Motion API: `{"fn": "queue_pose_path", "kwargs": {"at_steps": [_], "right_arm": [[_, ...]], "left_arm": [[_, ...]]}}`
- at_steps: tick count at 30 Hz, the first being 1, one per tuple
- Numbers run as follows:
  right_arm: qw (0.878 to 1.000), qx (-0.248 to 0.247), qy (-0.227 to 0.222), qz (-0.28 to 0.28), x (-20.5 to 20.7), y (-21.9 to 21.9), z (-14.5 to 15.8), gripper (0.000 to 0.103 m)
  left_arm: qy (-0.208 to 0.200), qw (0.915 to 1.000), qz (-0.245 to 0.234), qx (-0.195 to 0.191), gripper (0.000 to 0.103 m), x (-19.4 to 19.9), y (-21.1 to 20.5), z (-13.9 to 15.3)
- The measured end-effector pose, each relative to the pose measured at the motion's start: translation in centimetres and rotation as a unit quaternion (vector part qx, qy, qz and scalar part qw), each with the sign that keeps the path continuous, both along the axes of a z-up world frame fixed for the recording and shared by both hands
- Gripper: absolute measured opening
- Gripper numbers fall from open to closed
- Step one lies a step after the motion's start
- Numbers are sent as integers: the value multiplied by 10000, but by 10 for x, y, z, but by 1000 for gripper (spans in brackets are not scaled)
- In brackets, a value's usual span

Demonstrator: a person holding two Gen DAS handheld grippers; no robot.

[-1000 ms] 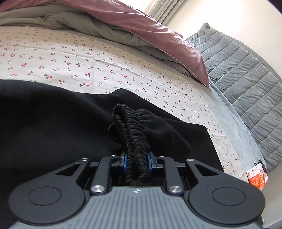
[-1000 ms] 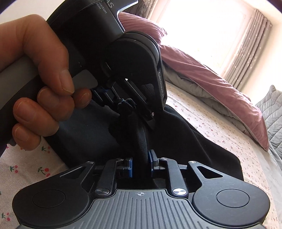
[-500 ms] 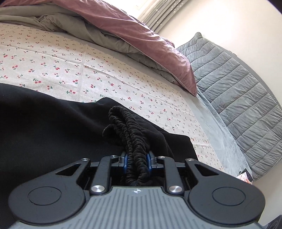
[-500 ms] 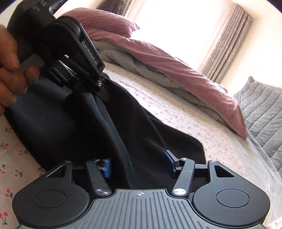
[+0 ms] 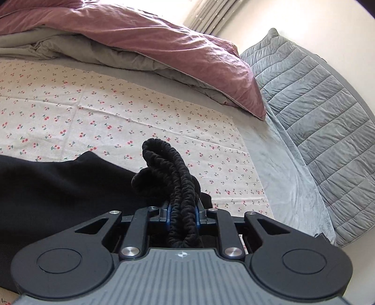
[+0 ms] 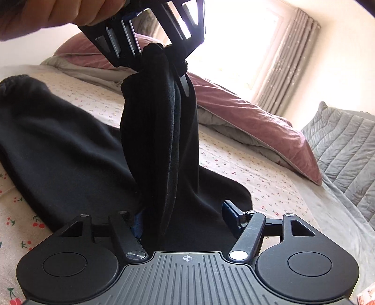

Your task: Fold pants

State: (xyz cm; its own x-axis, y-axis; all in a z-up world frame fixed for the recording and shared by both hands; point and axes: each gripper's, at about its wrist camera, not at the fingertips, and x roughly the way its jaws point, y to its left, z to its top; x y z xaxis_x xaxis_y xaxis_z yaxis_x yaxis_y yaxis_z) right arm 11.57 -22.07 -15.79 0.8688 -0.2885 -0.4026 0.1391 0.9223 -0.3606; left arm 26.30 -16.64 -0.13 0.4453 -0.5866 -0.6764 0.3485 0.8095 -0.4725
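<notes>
Bedroom, daylight from a curtained window point(image 6: 236, 47) ahead of the right gripper. Bed covered by a cherry-print sheet point(image 5: 98, 112); a mauve duvet point(image 5: 164, 47) over grey bedding is bunched at the far side, and a grey quilted cover point(image 5: 316, 122) lies off to the right of both tools.

Black pants point(image 6: 70, 145) lie spread on the sheet, mostly to the left of and in front of both grippers. One gathered end rests at far left in the right wrist view.

Left gripper point(image 5: 182, 214): jaws nearly together, blue pads pinching the ribbed, elasticated band point(image 5: 173, 173) of the pants, which bunches up and loops out ahead of the fingers. From the right wrist view the same tool appears high overhead, gripped by a hand point(image 6: 77, 11), with a column of black fabric hanging from it down to the bed.

Right gripper point(image 6: 185, 219): jaws spread wide and opening. The hanging fabric passes between them (it lies close against the left pad, clear of the right one), so nothing is pinched there.
</notes>
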Motion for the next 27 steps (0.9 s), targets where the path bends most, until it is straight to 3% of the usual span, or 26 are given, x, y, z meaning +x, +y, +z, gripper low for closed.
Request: {"fn": "queue_pose_path", "kwargs": {"at_steps": [2,4,7,9,11,14,16,19,21,23,25,27], "right_arm": [[9984,152,-296,-452,-13,-18,19,62],[9941,187,-593,-885,-26,-35,37,53],[9884,392,-782,-1240,-40,-61,51,53],[9866,779,-781,-1199,-49,-71,56,52],[9893,917,-719,-874,-63,-56,56,50],[9994,219,-270,-89,-64,-17,40,49],[9997,-140,-201,71,-55,7,26,53],[9956,-263,-455,781,-56,49,19,49],[9858,-711,-867,1247,-69,77,18,50],[9790,-896,-997,1538,-70,85,16,42],[9807,-819,-753,1605,-63,88,16,23],[9827,-799,-763,1485,-56,84,16,22]], "left_arm": [[-233,9995,-217,-39,12,-6,-23,20],[-279,9987,-351,-234,12,-9,-37,28],[-193,9976,-500,-435,12,-12,-35,19],[-167,9974,-498,-486,12,-11,-20,6],[-84,9976,-407,-560,12,-3,0,-7],[434,9966,50,-699,12,15,33,-25],[608,9955,217,-691,12,18,37,-19],[372,9970,143,-669,12,13,23,6],[253,9973,65,-682,12,9,11,21],[199,9976,8,-666,12,5,4,29],[213,9975,-44,-677,12,0,0,30],[220,9973,-19,-706,12,-3,2,30]]}}
